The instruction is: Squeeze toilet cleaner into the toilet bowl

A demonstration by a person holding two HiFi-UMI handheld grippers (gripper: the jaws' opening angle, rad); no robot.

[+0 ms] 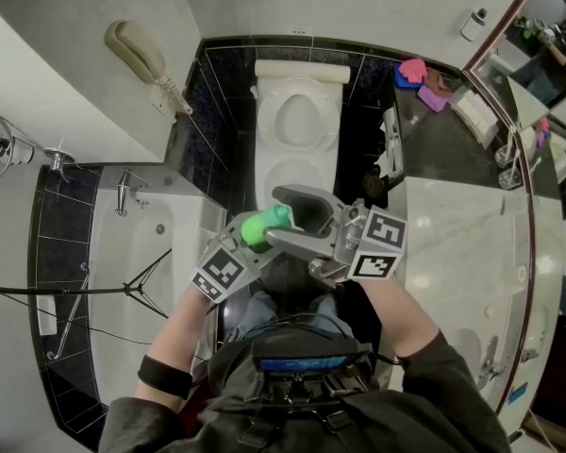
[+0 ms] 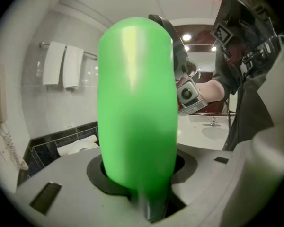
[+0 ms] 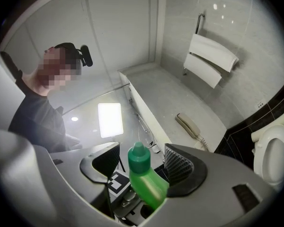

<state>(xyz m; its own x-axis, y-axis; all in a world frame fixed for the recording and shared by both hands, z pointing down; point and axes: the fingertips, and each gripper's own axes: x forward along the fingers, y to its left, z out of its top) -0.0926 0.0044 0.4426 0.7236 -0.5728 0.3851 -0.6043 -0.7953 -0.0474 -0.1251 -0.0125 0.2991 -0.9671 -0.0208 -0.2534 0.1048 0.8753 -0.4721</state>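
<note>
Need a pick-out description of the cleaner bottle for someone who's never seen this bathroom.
Find the white toilet against the black-tiled wall at the top of the head view. Just below it, the left gripper holds a bright green plastic bottle with a darker green cap. Nothing else nearby is green: everything around it is grey, white or black.

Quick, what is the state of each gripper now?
Left gripper: closed on the green bottle.
Right gripper: open; the bottle's cap stands between its jaws, not gripped.
</note>
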